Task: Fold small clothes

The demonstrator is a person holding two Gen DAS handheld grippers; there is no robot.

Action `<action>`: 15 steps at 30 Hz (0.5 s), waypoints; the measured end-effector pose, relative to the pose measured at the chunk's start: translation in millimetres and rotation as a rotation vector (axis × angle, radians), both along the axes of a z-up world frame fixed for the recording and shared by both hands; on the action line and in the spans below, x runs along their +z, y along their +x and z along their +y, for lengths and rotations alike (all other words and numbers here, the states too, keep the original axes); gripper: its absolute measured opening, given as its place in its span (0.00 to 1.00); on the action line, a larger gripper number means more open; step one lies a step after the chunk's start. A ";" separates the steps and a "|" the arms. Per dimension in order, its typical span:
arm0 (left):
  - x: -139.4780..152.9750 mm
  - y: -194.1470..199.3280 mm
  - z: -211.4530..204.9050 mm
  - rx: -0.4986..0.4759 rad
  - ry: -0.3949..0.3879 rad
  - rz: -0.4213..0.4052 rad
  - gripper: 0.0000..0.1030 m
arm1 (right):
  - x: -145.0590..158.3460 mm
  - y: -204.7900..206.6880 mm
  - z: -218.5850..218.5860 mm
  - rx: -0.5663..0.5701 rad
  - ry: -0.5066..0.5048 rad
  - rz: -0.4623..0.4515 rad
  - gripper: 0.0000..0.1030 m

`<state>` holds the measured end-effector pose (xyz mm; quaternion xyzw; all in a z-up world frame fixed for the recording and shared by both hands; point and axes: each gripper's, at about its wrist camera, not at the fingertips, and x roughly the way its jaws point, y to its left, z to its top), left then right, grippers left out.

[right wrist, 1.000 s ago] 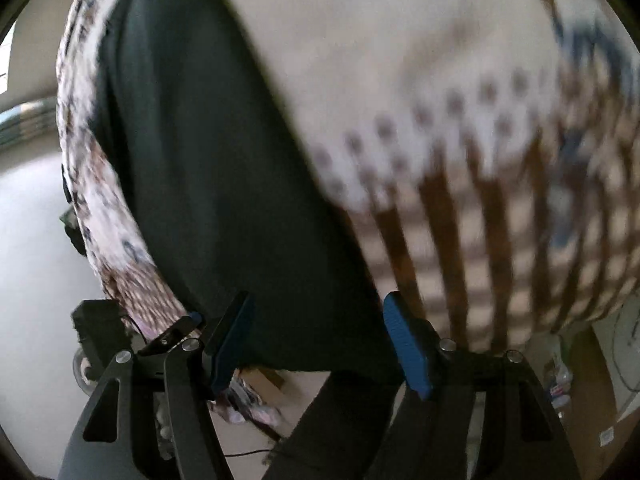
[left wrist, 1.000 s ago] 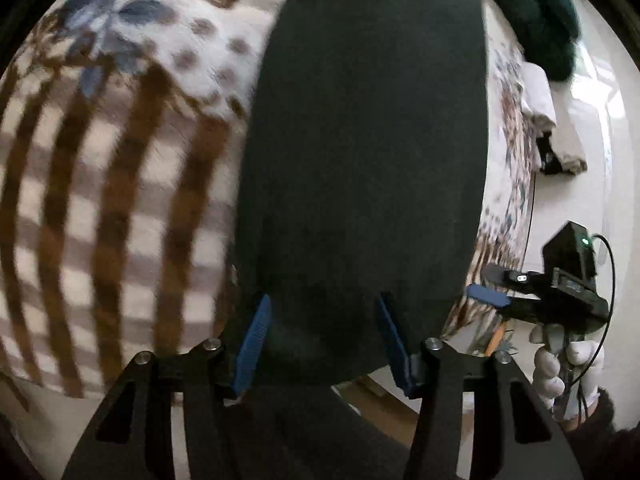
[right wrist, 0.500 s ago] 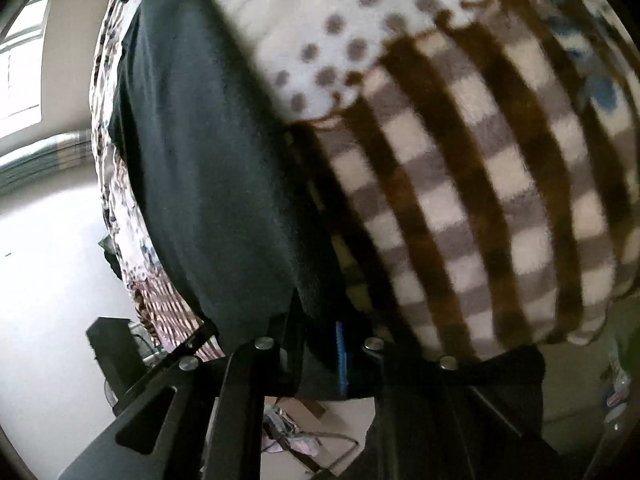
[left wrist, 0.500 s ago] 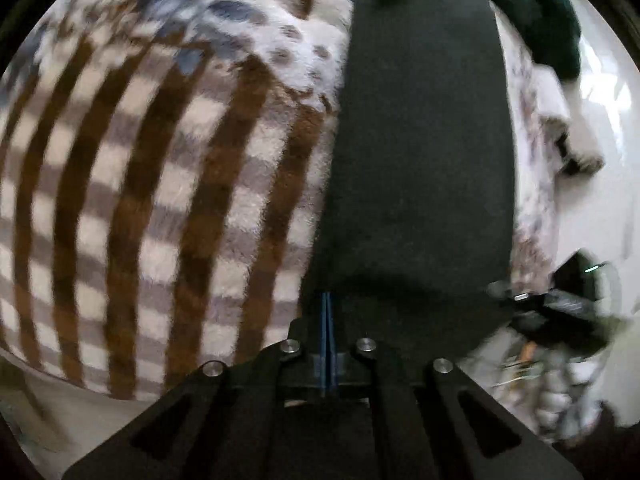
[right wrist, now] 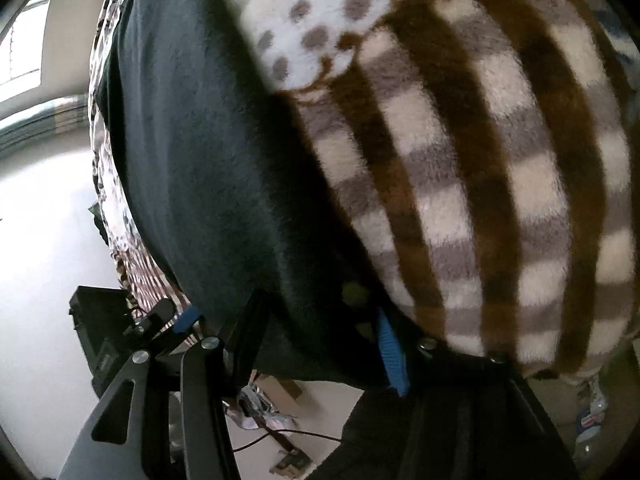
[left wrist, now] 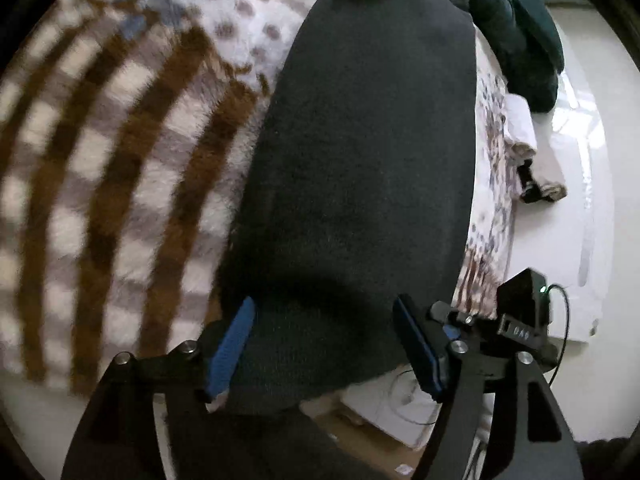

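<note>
Now dark garment (left wrist: 360, 168), between spread left hand-held gripper (left wrist: 324, 344)

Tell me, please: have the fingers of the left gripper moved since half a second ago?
Yes. The left gripper was shut at the near edge of the dark garment; now its blue pads stand wide apart, either side of that same edge.

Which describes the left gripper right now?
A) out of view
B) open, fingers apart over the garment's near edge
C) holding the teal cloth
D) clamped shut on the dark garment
B: the left gripper has its blue pads spread wide, with the dark garment lying on the blanket between them.
</note>
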<state>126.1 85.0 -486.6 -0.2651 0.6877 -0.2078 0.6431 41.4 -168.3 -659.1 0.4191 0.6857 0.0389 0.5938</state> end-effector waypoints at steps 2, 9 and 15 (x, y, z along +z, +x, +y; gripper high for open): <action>10.8 -8.5 4.3 -0.020 0.058 -0.036 0.68 | 4.9 2.1 2.5 0.017 -0.005 -0.012 0.53; -27.8 -19.5 8.4 -0.024 0.053 0.012 0.76 | 0.0 0.4 -8.2 0.062 -0.008 -0.031 0.53; -20.0 -21.5 -6.4 0.027 0.058 -0.037 0.74 | -5.9 3.9 -5.9 0.088 0.002 -0.047 0.53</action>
